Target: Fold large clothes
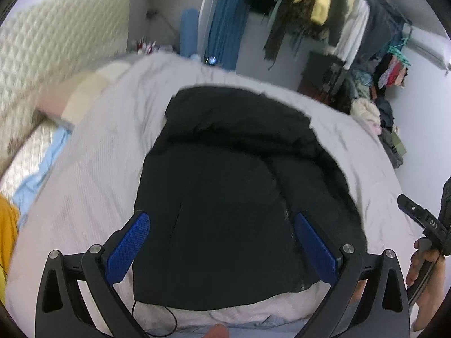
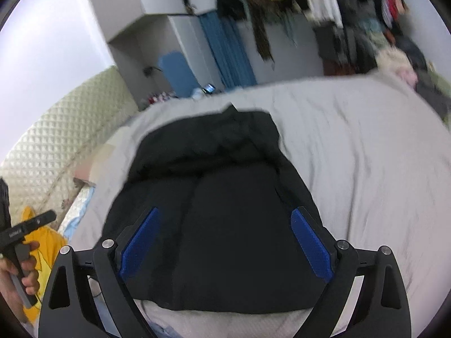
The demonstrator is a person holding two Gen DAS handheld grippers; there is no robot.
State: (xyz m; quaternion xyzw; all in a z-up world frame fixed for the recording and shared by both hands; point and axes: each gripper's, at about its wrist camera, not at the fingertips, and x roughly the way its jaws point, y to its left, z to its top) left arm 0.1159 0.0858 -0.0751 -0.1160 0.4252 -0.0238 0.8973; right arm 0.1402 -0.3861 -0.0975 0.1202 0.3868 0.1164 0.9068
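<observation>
A large black garment (image 1: 236,186) lies folded into a rough rectangle on the grey bedsheet (image 1: 93,169). My left gripper (image 1: 222,219) hangs open and empty above the garment's near end. In the right wrist view the same black garment (image 2: 214,211) lies below my right gripper (image 2: 225,217), which is also open and empty. Each gripper's handle shows at the edge of the other's view, held in a hand: the right one (image 1: 422,219) and the left one (image 2: 25,231).
A quilted cream headboard (image 1: 56,42) runs along the left. A yellow cloth (image 2: 48,248) and a light blue cloth (image 1: 42,163) lie at the bed's left edge. A rack of hanging clothes (image 1: 324,14) and a clothes pile (image 1: 375,112) stand beyond the bed.
</observation>
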